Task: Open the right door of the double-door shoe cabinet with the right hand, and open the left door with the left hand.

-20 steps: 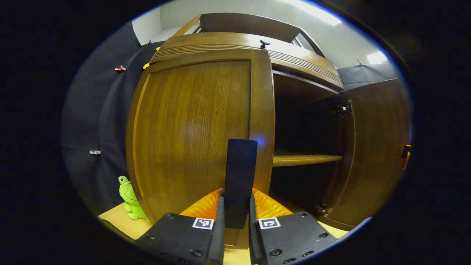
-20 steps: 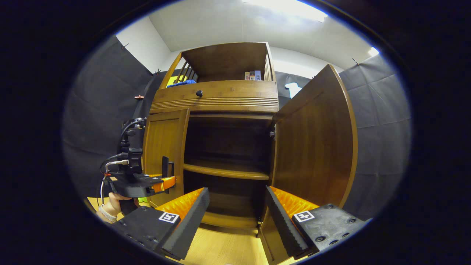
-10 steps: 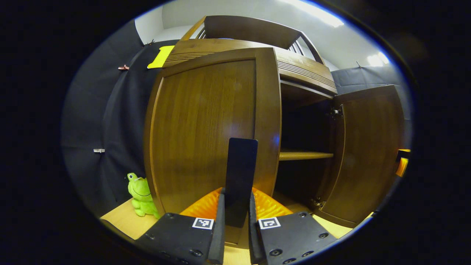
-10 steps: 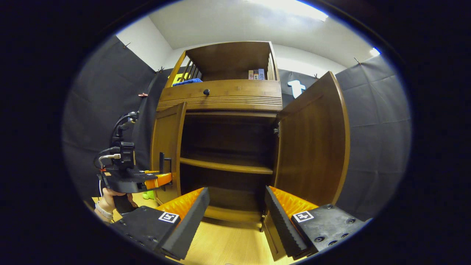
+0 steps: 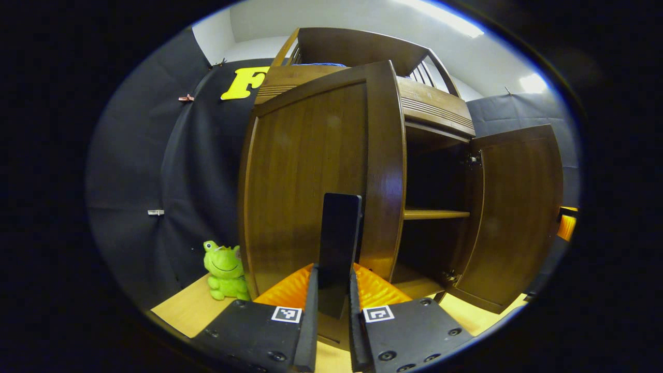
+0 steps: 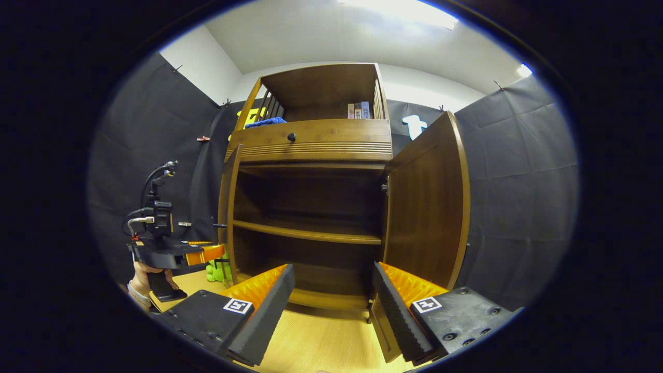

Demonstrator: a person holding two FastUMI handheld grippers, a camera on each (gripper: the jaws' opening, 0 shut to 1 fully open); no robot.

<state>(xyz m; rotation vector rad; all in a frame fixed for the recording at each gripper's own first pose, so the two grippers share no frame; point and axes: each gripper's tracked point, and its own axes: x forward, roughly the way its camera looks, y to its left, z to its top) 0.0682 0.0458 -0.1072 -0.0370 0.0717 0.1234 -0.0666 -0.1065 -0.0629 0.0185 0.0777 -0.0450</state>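
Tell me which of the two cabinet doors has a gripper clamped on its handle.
The left door: the left gripper is shut on its handle. The right door stands open, untouched; the right gripper is open.

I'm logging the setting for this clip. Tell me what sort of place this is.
Probably a recording booth staged as a home corner: black cloth walls, a wooden shoe cabinet on a wood floor, and a frog toy beside it.

A green plush frog (image 5: 225, 269) sits upright on the light wooden floor (image 6: 321, 344), close to the black cloth wall (image 5: 145, 171). On the open top shelf there is a blue cloth (image 6: 265, 122) at the left and some small boxes (image 6: 358, 110) at the right, well apart.
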